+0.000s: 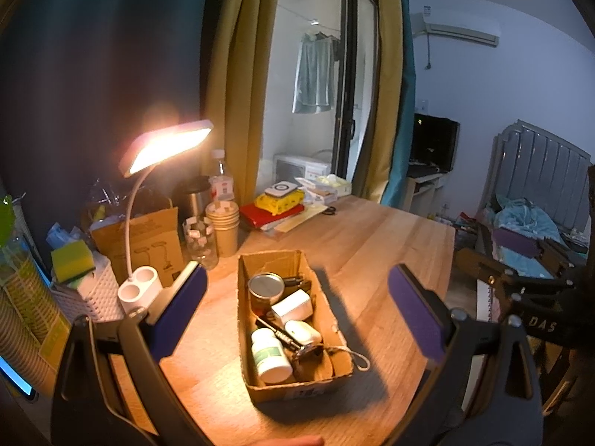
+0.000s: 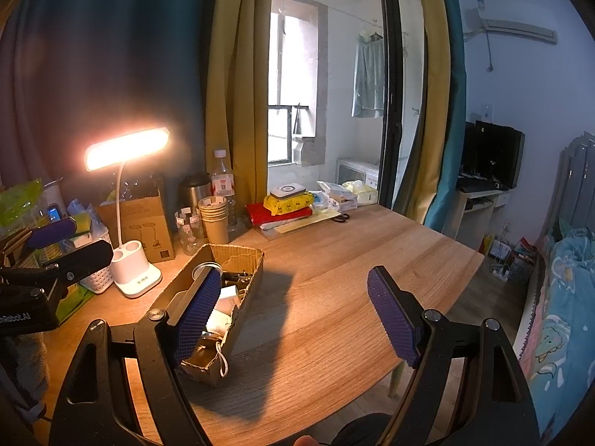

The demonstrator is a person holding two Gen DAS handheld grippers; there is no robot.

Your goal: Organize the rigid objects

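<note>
Both views look forward and slightly downward from just behind each tool's jaws, over the light wooden surface (image 1: 372, 245) toward the curtained glass door. The left wrist view sits close above the open brown cardboard box (image 1: 334, 375), seeing straight into it. The right wrist view stands further right, with the same box (image 2: 241, 297) at its left. Both share the lit white desk lamp (image 1: 167, 145) (image 2: 126, 148) and the clutter beyond.

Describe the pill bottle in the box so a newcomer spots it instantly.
On the wooden table, find the open brown cardboard box beside the lit white desk lamp. At the box's near end lies a small white plastic bottle with a green label, on its side, the only green-labelled item there.
</note>
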